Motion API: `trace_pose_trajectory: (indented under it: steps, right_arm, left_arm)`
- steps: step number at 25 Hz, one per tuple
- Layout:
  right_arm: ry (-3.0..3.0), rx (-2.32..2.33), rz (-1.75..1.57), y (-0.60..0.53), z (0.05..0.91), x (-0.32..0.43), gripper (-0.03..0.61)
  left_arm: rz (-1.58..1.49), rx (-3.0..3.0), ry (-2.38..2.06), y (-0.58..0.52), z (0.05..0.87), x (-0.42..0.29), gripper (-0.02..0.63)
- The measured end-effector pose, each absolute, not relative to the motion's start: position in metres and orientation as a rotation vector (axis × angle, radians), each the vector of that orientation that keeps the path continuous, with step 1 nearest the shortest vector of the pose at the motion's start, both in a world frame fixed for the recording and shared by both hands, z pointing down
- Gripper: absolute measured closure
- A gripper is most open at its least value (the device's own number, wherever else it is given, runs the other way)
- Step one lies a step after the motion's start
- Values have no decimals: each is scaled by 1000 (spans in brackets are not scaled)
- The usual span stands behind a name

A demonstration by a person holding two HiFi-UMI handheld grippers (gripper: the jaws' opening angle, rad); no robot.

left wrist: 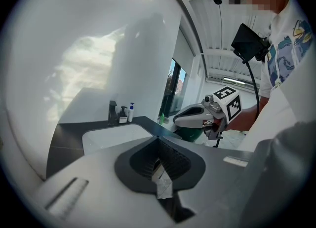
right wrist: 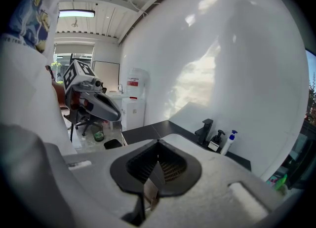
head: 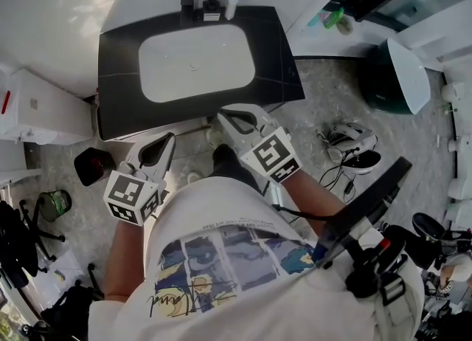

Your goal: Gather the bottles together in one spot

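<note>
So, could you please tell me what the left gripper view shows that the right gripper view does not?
Only the left gripper view: the right gripper, the white basin and a dark green bin. Only the right gripper view: the left gripper, a white cabinet and a black container on the floor. Both: the black faucet, the dark pump bottle and the white bottle with a blue pump, side by side on the black counter.

Matt countertop [head: 118,74], glossy basin [head: 169,74], seemingly plastic bottle [head: 232,4].
</note>
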State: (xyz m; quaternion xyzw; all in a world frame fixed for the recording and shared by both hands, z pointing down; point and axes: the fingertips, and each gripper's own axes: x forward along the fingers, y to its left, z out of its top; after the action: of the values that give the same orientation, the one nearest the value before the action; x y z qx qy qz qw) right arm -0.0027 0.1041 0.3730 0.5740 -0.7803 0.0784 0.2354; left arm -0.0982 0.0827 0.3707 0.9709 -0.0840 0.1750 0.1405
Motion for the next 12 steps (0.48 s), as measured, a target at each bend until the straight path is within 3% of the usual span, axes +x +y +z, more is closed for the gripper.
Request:
trace_pose_trajectory:
  steps: [12]
  right_arm:
    - [-2142,1551,221,102,377,-7,575]
  left_arm:
    - [500,2794,-254,80,373,-101,611]
